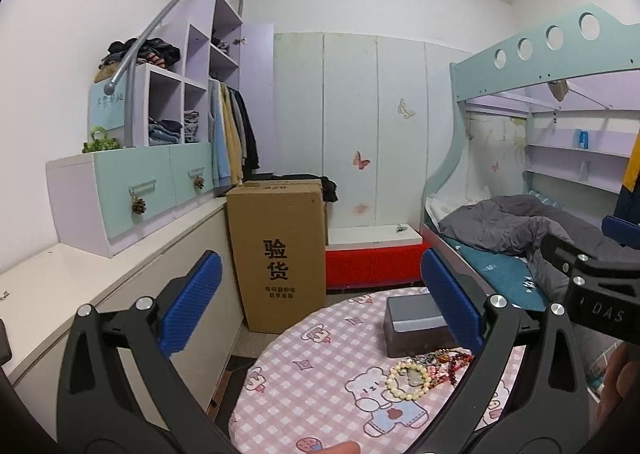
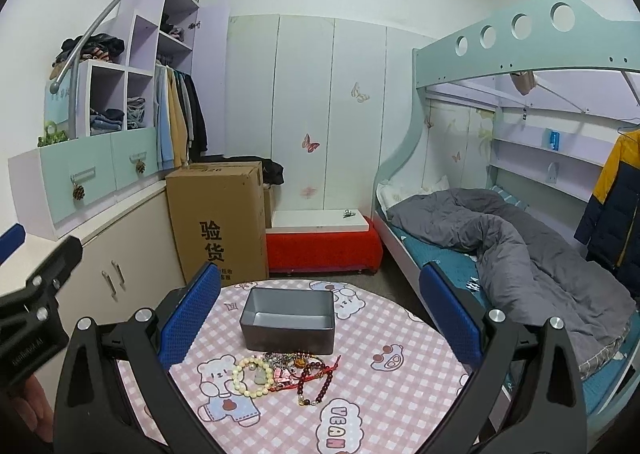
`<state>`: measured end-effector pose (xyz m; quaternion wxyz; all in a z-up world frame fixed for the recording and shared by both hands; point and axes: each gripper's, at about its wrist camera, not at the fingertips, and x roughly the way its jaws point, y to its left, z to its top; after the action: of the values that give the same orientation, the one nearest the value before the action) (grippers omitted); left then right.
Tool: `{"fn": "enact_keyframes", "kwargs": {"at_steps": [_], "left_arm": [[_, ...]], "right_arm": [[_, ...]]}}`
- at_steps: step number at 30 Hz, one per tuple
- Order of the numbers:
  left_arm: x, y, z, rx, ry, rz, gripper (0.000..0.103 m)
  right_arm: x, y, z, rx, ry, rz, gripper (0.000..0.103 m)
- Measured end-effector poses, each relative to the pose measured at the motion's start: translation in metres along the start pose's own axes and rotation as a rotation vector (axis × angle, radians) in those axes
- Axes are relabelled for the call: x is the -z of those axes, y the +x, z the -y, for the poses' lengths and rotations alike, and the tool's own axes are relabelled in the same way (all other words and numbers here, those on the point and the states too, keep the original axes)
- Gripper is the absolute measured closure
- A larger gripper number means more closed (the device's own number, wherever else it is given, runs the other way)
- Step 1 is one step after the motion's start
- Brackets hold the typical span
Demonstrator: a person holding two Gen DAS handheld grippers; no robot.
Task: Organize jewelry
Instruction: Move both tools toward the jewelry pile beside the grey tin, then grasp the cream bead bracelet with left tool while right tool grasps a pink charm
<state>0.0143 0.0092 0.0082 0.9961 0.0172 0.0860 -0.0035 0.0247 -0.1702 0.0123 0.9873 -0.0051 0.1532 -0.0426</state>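
We hold two grippers, both with their blue fingers spread wide and nothing between them. The right gripper (image 2: 320, 312) hangs above a round table (image 2: 400, 334) with a pink checked cloth; its two fingers (image 2: 188, 318) frame one grey tin box (image 2: 288, 320), open at the top, sitting between them. Just below the box, at six o'clock from it, lies one heap of jewelry (image 2: 288, 372): one cream bead bracelet (image 2: 252, 376) at its nine o'clock side, dark red bead strings at four o'clock, the rest too tangled to count. The left gripper (image 1: 322, 304) hovers off the table's left edge; from it the heap (image 1: 428, 368) lies at four o'clock, close under its right finger (image 1: 452, 306). Beyond stand one cardboard carton (image 2: 218, 220) and one bunk bed (image 2: 500, 222).
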Motion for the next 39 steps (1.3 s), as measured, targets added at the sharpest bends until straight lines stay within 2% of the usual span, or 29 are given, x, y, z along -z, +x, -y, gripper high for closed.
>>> {"fn": "enact_keyframes", "kwargs": {"at_steps": [7, 14, 24, 27, 39], "left_arm": [[0.001, -0.001, 0.003, 0.032, -0.015, 0.007, 0.006], [0.006, 0.006, 0.005, 0.058, -0.019, -0.019, 0.006], [0.015, 0.02, 0.006, 0.049, -0.02, -0.049, 0.006], [0.03, 0.035, 0.007, 0.045, -0.011, -0.102, 0.006], [0.117, 0.133, 0.031, 0.092, 0.081, -0.466, 0.006]], "right_arm": [[0.0, 0.001, 0.0, 0.002, 0.005, 0.0, 0.007], [0.0, 0.002, 0.001, -0.001, 0.007, -0.002, 0.007], [0.001, 0.01, 0.005, -0.005, 0.001, -0.01, 0.007], [0.009, 0.016, 0.008, 0.007, -0.008, -0.025, 0.007], [0.068, 0.062, 0.035, 0.057, 0.024, -0.219, 0.007]]}}
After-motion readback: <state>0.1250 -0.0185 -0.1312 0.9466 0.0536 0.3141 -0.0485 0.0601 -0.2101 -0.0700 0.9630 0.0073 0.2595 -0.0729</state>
